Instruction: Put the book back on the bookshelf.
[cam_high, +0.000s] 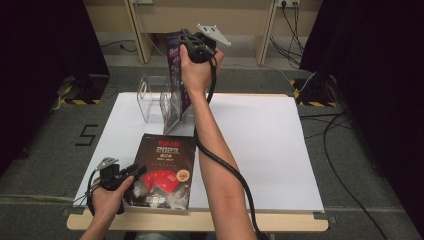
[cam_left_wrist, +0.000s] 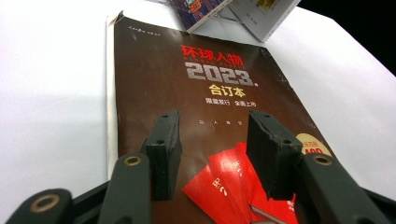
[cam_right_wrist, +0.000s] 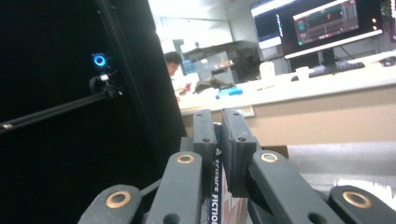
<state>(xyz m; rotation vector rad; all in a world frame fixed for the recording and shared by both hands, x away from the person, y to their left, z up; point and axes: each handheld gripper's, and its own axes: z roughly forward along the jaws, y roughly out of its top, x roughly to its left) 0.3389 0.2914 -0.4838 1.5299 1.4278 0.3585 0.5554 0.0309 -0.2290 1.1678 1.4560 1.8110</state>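
A dark brown book (cam_high: 162, 170) with red cards printed on its cover lies flat near the table's front edge. My left gripper (cam_high: 140, 170) rests at its near left corner. In the left gripper view its jaws (cam_left_wrist: 212, 123) stand open just above the cover (cam_left_wrist: 210, 93), with nothing pinched between them. My right gripper (cam_high: 184, 41) is raised high over the back of the table, shut on the top of a purple book (cam_high: 176, 85) that hangs upright with its lower edge by a clear rack (cam_high: 152, 97). In the right gripper view both pads (cam_right_wrist: 217, 116) clamp the spine (cam_right_wrist: 217, 200), which reads "science fiction".
A white sheet (cam_high: 265, 140) covers the wooden table, bare on the right half. The right forearm and its black cable cross the middle. Corners of a purple book (cam_left_wrist: 201, 9) and a white one (cam_left_wrist: 266, 14) show beyond the brown book. Black curtains flank the table.
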